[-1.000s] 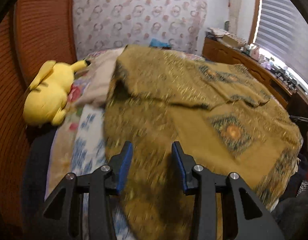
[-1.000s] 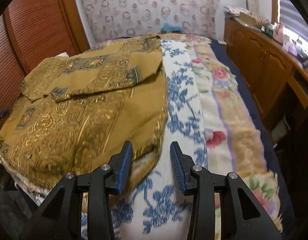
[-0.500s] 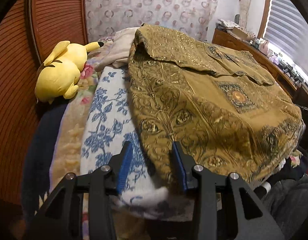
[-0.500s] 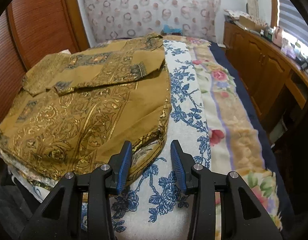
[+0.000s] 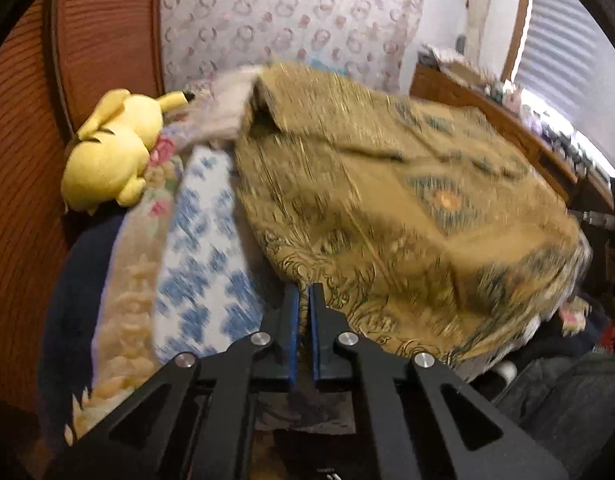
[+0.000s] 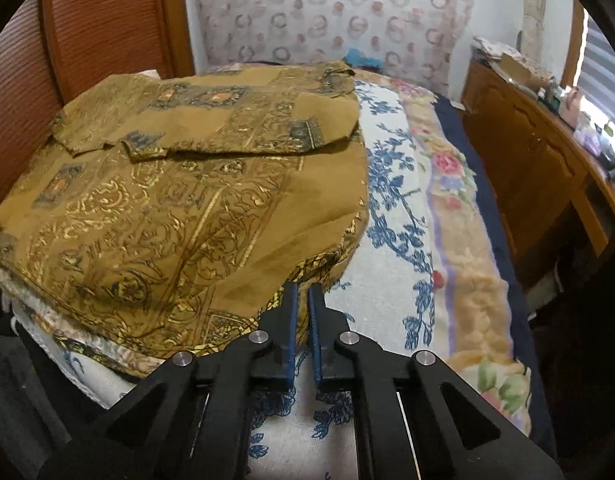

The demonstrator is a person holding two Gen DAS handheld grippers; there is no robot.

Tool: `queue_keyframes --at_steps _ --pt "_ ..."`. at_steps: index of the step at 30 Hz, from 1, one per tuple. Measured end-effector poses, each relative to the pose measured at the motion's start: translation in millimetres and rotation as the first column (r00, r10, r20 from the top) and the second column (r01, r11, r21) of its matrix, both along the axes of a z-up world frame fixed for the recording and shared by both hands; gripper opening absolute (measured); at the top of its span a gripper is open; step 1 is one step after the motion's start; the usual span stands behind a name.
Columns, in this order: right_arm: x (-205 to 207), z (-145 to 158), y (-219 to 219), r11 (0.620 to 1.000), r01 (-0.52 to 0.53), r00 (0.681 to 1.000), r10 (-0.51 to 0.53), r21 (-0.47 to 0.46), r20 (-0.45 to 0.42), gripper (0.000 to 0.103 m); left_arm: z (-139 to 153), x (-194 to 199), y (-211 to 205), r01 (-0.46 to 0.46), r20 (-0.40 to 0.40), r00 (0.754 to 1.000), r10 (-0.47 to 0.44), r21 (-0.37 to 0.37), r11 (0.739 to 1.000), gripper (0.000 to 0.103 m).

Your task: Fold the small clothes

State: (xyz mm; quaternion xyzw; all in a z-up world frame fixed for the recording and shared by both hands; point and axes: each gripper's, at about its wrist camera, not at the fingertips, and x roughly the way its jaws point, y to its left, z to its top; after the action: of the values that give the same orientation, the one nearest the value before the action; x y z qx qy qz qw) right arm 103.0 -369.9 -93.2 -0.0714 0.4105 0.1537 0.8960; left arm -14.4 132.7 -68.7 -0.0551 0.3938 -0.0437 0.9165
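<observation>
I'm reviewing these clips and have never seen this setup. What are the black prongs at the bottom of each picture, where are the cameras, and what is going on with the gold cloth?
There is no robot here. A person carries a hand-held gripper in each hand, and a wide-angle camera on each looks along its two blue-padded fingers. One picture comes from the left gripper, the other from the right gripper. On the bed lies a gold patterned garment, its sleeves already folded across. Each gripper is shut on the garment's near hem, one at each corner. A yellow plush toy lies by the wall.
</observation>
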Motion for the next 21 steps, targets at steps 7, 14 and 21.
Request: queue_keyframes --at_steps 7,14,21 --pt "-9.5 51.0 -12.1 0.998 -0.011 0.995 0.005 0.055 0.102 0.001 67.7 -0.8 16.2 -0.01 0.142 0.99 0.007 0.019 1.0 0.002" --pt "-23.9 76.3 -9.2 0.998 -0.04 0.99 0.033 0.042 0.139 0.001 65.2 1.2 20.2 -0.024 0.135 0.991 0.019 0.037 0.999 0.002" --pt "-27.6 29.5 -10.4 0.999 -0.019 1.0 0.017 0.05 0.025 0.001 22.2 -2.1 20.4 -0.024 0.026 0.999 0.022 0.044 0.999 0.002"
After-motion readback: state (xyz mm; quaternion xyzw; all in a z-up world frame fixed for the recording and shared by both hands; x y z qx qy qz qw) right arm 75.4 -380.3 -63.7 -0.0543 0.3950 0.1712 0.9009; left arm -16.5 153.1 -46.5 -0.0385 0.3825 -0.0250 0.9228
